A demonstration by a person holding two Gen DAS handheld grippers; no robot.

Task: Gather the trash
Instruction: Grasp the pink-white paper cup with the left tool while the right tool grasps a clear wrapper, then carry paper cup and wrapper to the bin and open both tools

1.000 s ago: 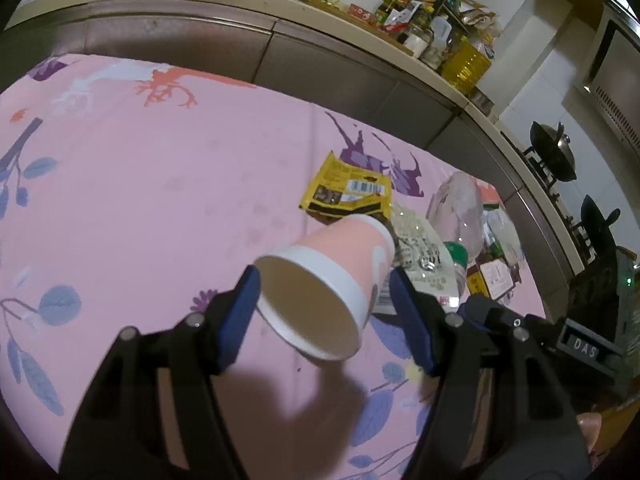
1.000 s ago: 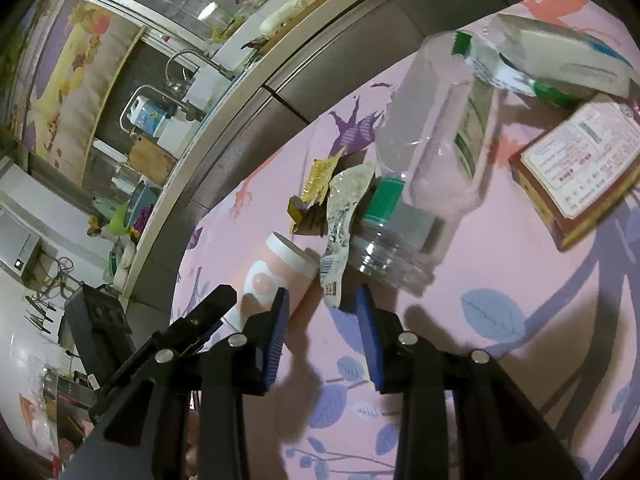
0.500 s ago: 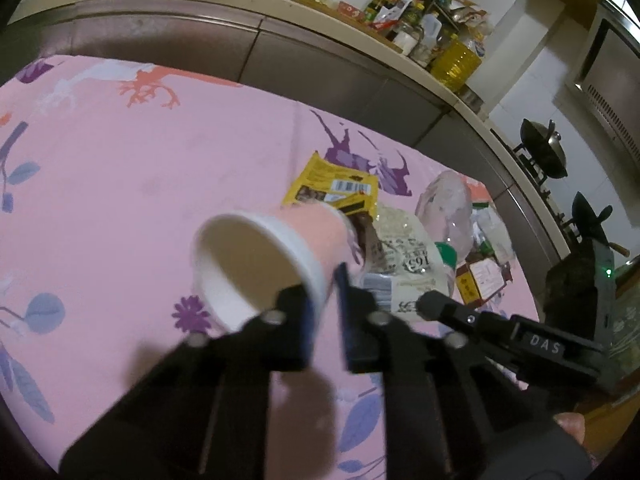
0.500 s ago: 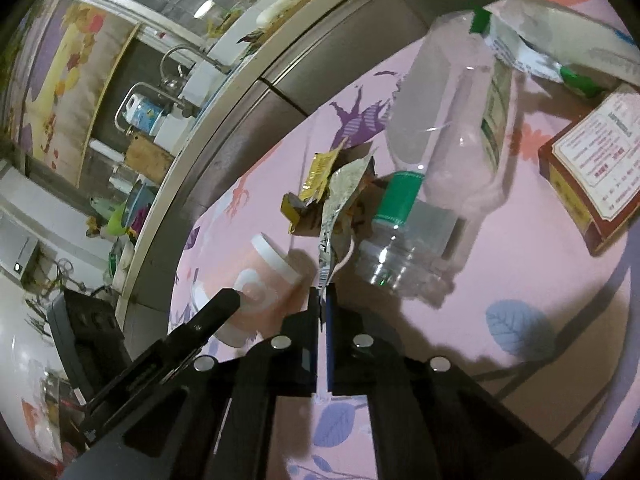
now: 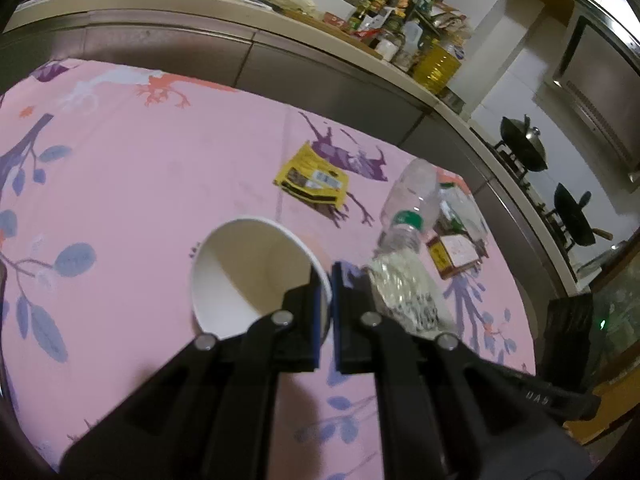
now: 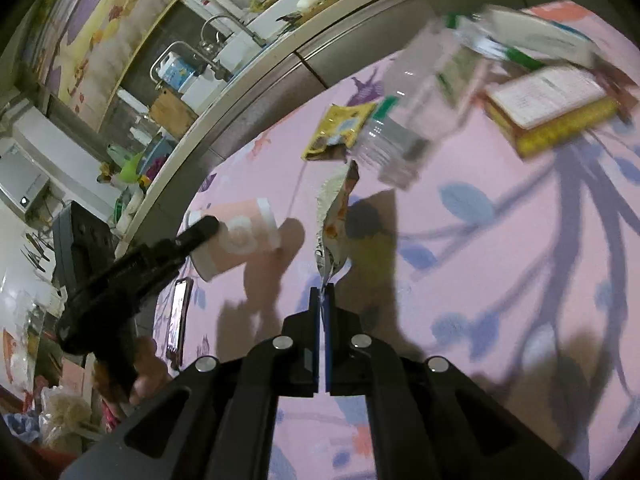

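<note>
My left gripper (image 5: 329, 280) is shut on the rim of a pink paper cup (image 5: 248, 272), whose white inside faces the left wrist camera, lifted above the pink tablecloth (image 5: 140, 168). In the right wrist view the cup (image 6: 236, 236) shows held by the left gripper's finger. My right gripper (image 6: 322, 294) is shut on a silvery snack wrapper (image 6: 332, 216) that stands up from its tips. The wrapper also shows in the left wrist view (image 5: 404, 292). A clear plastic bottle (image 5: 408, 208) with a green band lies beyond, also in the right wrist view (image 6: 416, 112).
A yellow sachet (image 5: 312, 180) lies flat near the table's middle. A small box (image 6: 548, 108) and a green-white packet (image 6: 532, 40) lie by the bottle. A phone (image 6: 178, 316) lies at the table edge. A kitchen counter (image 5: 280, 40) runs behind the table.
Both grippers closed, the left on the cup's rim and the right on the wrapper. Both have lifted their items off the cloth, uncovering the yellow sachet.
</note>
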